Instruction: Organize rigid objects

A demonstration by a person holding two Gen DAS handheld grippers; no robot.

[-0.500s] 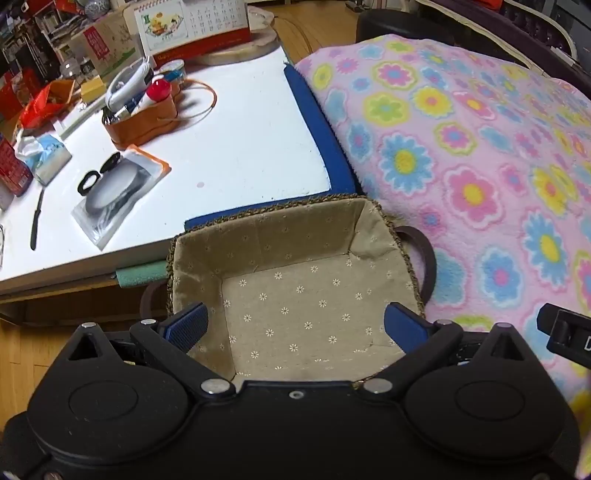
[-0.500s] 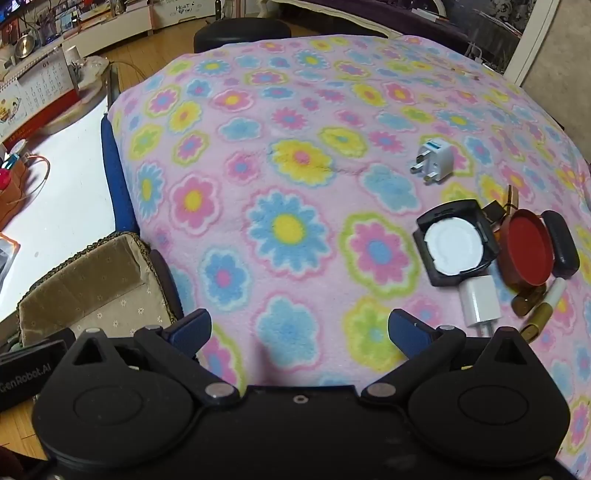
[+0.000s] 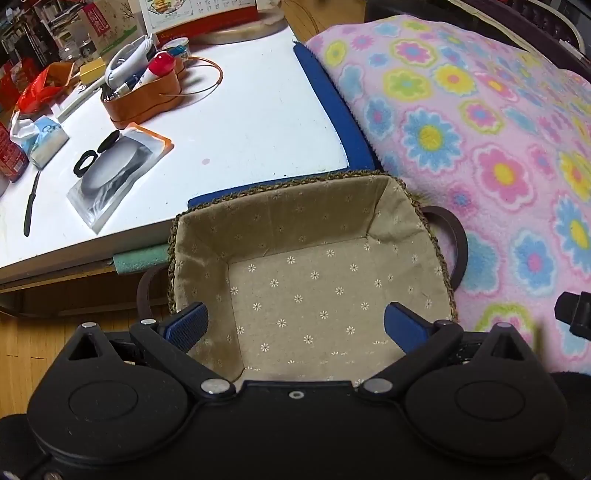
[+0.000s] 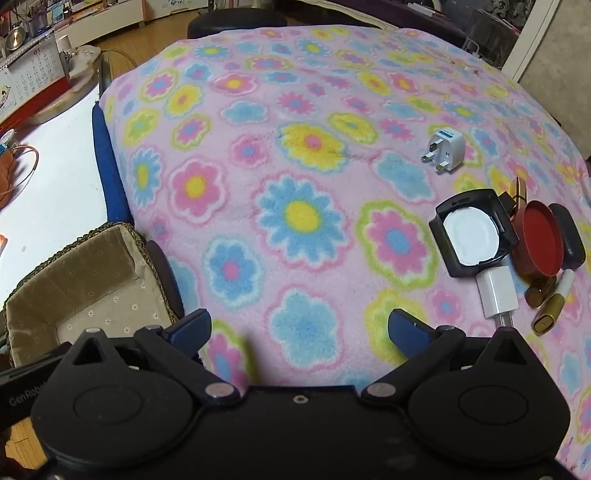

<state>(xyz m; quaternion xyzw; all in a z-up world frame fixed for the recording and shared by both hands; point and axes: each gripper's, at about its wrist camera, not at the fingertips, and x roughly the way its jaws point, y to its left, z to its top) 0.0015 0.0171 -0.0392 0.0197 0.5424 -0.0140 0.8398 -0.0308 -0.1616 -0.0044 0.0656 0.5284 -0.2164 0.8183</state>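
Note:
A fabric-lined woven basket (image 3: 280, 218) with dark handles sits at the edge of a flowered pink blanket (image 4: 303, 166); nothing lies in it. My left gripper (image 3: 295, 325) hovers over it, open, nothing between its blue fingers. My right gripper (image 4: 299, 332) hangs over the blanket, open and holding nothing. To its right lie a white travel plug (image 4: 445, 147), a black square case with a white disc (image 4: 471, 232), a red round lid (image 4: 541, 242), a white USB charger (image 4: 496, 293), a dark oval object (image 4: 569, 236) and a gold-and-white tube (image 4: 554, 302). The basket (image 4: 92, 273) shows at lower left there.
A white table (image 3: 240, 122) stands left of the blanket with a brown leather tray of pens (image 3: 144, 99), a plastic pouch (image 3: 114, 173), a black pen (image 3: 31, 199) and a desk calendar (image 3: 199, 14). A blue cushion edge (image 3: 332, 107) runs between table and blanket. Wooden floor lies below.
Both views have shifted only slightly; the left gripper sits a touch further back over the basket. Both grippers stay open and nothing on the blanket has moved.

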